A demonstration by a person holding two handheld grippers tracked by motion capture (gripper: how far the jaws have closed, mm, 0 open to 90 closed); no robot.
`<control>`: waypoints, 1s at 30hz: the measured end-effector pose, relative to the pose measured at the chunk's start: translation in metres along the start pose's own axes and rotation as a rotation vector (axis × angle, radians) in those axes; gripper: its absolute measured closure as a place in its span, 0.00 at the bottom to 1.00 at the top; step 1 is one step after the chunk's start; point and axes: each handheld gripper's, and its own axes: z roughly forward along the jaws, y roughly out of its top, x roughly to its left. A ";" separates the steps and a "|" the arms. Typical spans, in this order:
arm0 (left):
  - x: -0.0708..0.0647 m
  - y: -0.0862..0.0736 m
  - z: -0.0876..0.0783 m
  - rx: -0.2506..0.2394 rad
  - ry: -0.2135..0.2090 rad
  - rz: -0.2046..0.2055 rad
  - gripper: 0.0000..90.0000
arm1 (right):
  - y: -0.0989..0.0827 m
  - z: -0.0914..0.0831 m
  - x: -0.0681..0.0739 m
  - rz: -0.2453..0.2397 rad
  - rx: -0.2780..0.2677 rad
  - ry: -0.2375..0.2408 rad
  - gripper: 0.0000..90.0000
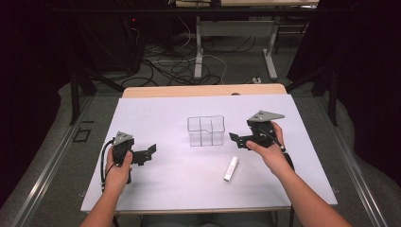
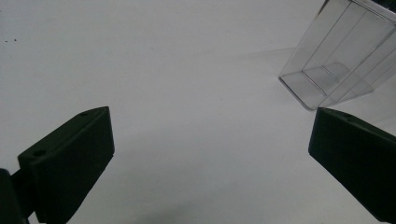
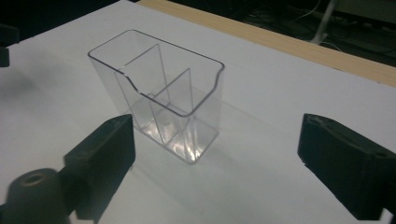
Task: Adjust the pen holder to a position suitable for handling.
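Observation:
A clear plastic container with inner dividers stands upright and empty in the middle of the white table top. A small white tube lies in front of it, slightly to the right. My left gripper is held low at the left, open, its jaws pointing right toward the container. My right gripper is open just right of the container and points at it. Nothing is between the jaws of the left gripper or the right gripper.
The white sheet covers a wooden table whose far edge shows as a tan strip. Beyond it are the legs of another table and cables on the floor. Dark curtains flank both sides.

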 end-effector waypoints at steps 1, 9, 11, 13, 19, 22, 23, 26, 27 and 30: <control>0.000 0.000 0.000 0.001 -0.002 0.000 0.00 | -0.004 -0.004 -0.002 0.021 -0.012 -0.011 0.08; -0.007 0.000 0.002 0.006 -0.016 -0.007 0.00 | -0.039 -0.032 -0.023 0.181 -0.062 -0.111 0.00; -0.008 0.000 0.002 0.001 -0.023 -0.006 0.00 | -0.047 -0.036 -0.027 0.230 -0.070 -0.126 0.00; -0.010 0.001 0.002 0.000 -0.024 -0.010 0.00 | -0.054 -0.039 -0.030 0.271 -0.076 -0.136 0.00; -0.016 0.003 0.003 -0.010 -0.017 -0.013 0.00 | -0.068 -0.040 -0.045 0.255 -0.084 -0.232 0.00; -0.022 0.004 0.005 -0.006 -0.026 0.015 0.00 | -0.069 -0.041 -0.048 0.266 -0.097 -0.246 0.00; -0.024 0.004 0.006 -0.001 -0.027 0.026 0.00 | -0.070 -0.041 -0.051 0.259 -0.107 -0.260 0.02; -0.030 0.004 0.007 0.000 -0.033 0.048 0.00 | -0.071 -0.042 -0.053 0.268 -0.112 -0.263 0.04; -0.032 0.004 0.007 0.001 -0.038 0.050 0.00 | -0.071 -0.041 -0.053 0.270 -0.103 -0.269 0.04; -0.038 0.005 0.007 -0.006 -0.052 0.055 0.00 | -0.072 -0.040 -0.054 0.272 -0.112 -0.271 0.08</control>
